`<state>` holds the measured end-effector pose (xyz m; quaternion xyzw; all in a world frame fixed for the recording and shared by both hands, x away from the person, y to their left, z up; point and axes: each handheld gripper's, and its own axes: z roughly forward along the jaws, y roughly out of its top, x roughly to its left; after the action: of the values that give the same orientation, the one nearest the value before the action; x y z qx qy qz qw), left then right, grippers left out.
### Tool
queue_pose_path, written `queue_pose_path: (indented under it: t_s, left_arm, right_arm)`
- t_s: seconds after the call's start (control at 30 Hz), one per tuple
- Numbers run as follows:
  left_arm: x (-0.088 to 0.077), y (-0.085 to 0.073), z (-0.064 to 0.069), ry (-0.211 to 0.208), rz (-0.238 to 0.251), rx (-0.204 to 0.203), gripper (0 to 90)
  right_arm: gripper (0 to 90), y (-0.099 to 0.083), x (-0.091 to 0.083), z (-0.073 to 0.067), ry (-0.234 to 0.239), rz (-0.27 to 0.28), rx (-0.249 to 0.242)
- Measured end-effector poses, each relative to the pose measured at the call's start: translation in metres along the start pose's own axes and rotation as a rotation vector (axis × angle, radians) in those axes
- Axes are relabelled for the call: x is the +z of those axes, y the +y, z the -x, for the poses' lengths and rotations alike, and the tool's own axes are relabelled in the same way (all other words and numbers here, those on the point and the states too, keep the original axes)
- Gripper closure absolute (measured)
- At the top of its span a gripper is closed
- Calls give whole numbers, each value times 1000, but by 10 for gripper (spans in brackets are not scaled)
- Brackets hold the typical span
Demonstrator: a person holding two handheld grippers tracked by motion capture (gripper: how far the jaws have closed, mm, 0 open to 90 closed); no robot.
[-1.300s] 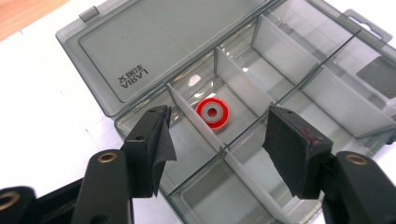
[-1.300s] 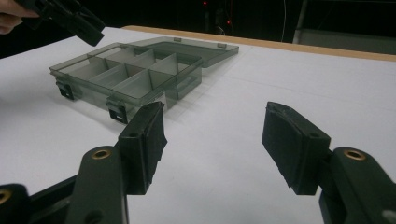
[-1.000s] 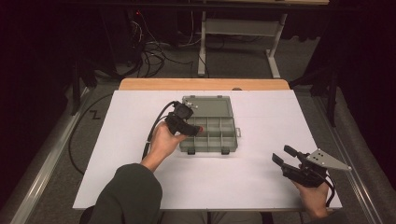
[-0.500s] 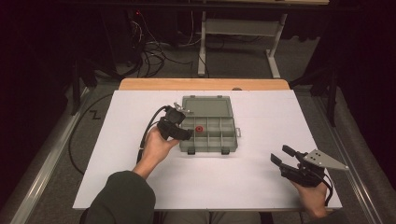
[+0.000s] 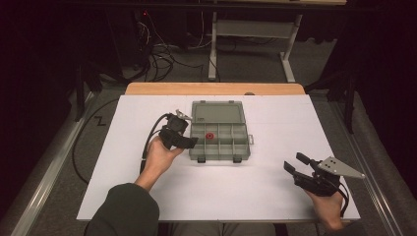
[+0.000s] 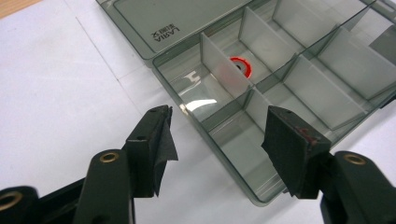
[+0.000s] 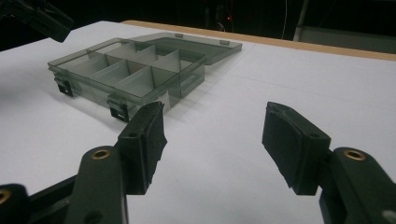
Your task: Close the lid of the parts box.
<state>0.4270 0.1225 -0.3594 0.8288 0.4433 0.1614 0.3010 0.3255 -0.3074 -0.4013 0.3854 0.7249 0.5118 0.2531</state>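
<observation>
A grey see-through organiser box lies open mid-table, its lid flat behind it. A small red ring lies in a back-row compartment, and the left gripper view shows the ring behind a divider. My left gripper hovers at the box's left edge, open and empty; its jaws have just closed a little. From its own camera the left gripper looks into the box's corner compartments. My right gripper rests open and empty at the near right, the same gripper facing the box.
A white sheet covers the table, with a wooden strip along the far edge. The left gripper's cable loops off to the left. A desk frame and cables stand on the floor beyond. In the right gripper view the left gripper shows at top left.
My left hand has drawn back from over the box to its left edge, uncovering the red ring in its compartment. The right hand has kept still.
</observation>
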Motion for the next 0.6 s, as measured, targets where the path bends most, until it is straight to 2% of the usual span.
queue_pose_path:
  t_s: [0.37,0.6]
  left_arm:
    - [3,0,-7,26,-6,-16,415]
    - [5,0,-17,24,1,-55,416]
  right_arm:
    - [413,2,-2,-2,0,17,1]
    - [413,7,4,-7,10,21,-22]
